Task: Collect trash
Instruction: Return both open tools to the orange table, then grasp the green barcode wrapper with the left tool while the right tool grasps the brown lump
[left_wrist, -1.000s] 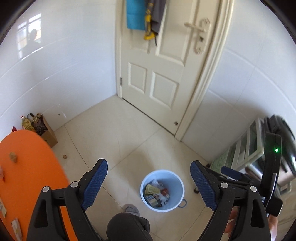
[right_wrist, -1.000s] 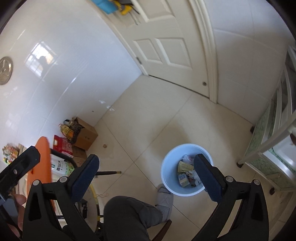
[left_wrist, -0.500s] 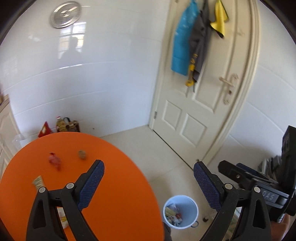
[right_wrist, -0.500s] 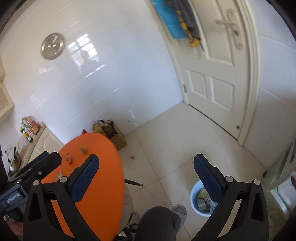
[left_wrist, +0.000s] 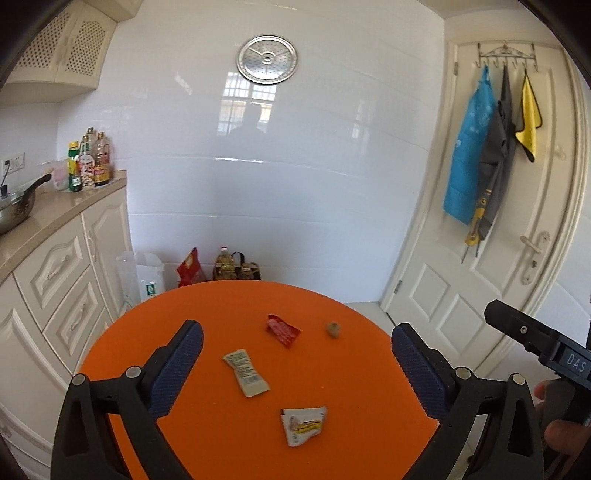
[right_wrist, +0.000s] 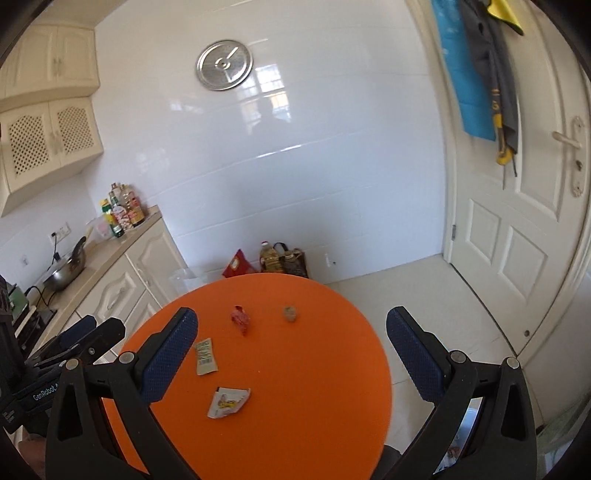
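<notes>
The left gripper (left_wrist: 295, 354) hangs above the near half of a round orange table (left_wrist: 351, 435), its blue-padded jaws opening wide with nothing between the pads. The right gripper (right_wrist: 291, 343) is likewise spread over the same tabletop and holds nothing.

4 pieces of trash lie loose on the table, none in any container. Nearest is a torn white wrapper with yellow print (left_wrist: 303, 425), lying flat. Just beyond it, toward the left jaw, sits a pale beige sachet with a barcode (left_wrist: 245, 373). Farther on lies a crumpled red wrapper (left_wrist: 282, 329), and to its right, apart from it, a small brownish lump (left_wrist: 333, 329) — what it is cannot be made out.

Past the table's far edge, on the floor against the white tiled wall, stand several containers: a clear-and-white plastic bag (left_wrist: 142, 275) by the cabinet, contents not visible; a red snack bag (left_wrist: 191, 267); and a dark carrier bag (left_wrist: 238, 266) with a yellow oil bottle showing at its top.

On the countertop (left_wrist: 55, 214) at left a metal wok (left_wrist: 14, 212) rests near the edge — its inside cannot be seen — and a cluster of sauce bottles (left_wrist: 88, 162) stands in the corner. A perforated steel disc (left_wrist: 266, 59) hangs high on the wall, and a blue apron (left_wrist: 467, 147) with other cloths hangs from hooks on the white door (left_wrist: 491, 280).
</notes>
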